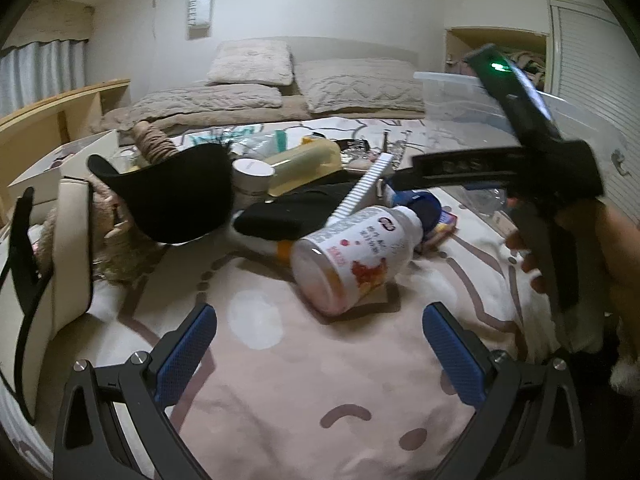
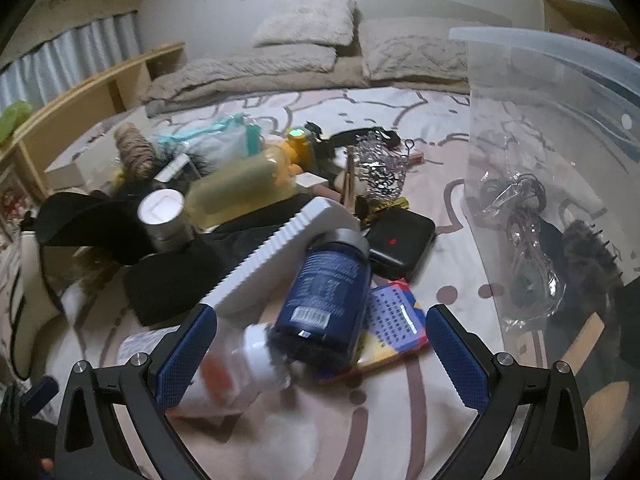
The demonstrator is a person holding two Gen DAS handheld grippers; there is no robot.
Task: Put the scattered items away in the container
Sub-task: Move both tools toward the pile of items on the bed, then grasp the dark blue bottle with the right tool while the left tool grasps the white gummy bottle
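Right wrist: cluttered pink blanket [image 2: 400, 420], pillows [image 2: 308, 24] behind.

Blue bottle [image 2: 324, 300] blocking right gripper [image 2: 320, 354]

L gripper [image 1: 320, 350] is wide open, blue pads [image 1: 185, 354] spread far apart w/ nothing between them, pointing fwd and tilted down a bit. R gripper [image 2: 322, 350] same deal, jaws fully apart, not clamping anything. From the L cam you can see the R unit up and to the right, w/ the person's hand [image 1: 596, 248] wrapped round its handle, fingers curled at the front.
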